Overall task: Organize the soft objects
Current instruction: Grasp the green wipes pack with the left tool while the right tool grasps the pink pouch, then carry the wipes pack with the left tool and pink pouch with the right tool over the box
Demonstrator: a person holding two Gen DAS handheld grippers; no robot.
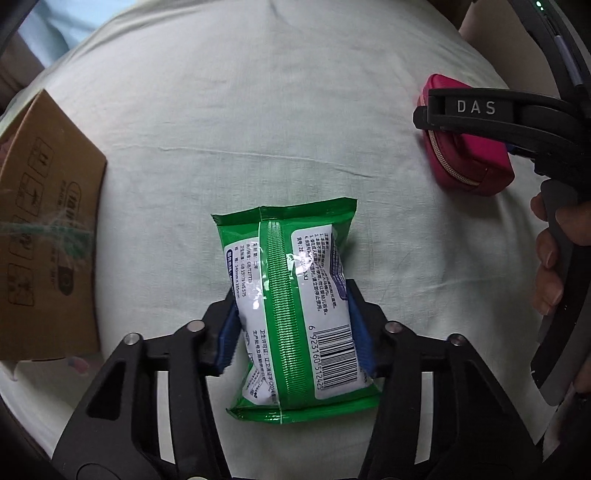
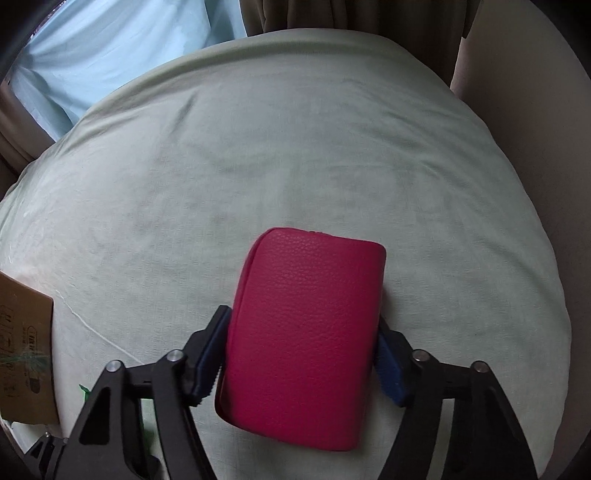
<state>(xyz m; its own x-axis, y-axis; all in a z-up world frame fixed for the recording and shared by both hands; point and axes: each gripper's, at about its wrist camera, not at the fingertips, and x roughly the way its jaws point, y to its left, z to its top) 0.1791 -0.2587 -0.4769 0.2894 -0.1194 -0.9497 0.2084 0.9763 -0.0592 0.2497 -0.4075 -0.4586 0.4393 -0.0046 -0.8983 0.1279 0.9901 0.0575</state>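
Observation:
A green and white wet-wipes pack point(image 1: 291, 306) lies between the blue pads of my left gripper point(image 1: 295, 325), which is shut on it over the pale green cloth point(image 1: 258, 129). A magenta zip pouch point(image 2: 303, 332) sits between the pads of my right gripper point(image 2: 301, 354), which is shut on it. In the left wrist view the pouch point(image 1: 469, 162) shows at the right, partly hidden by the right gripper's finger point(image 1: 476, 110).
A brown cardboard box point(image 1: 44, 229) stands at the left edge of the cloth; it also shows in the right wrist view point(image 2: 26, 347). Light blue fabric point(image 2: 110, 48) and a brown curtain point(image 2: 351, 18) lie beyond the far edge.

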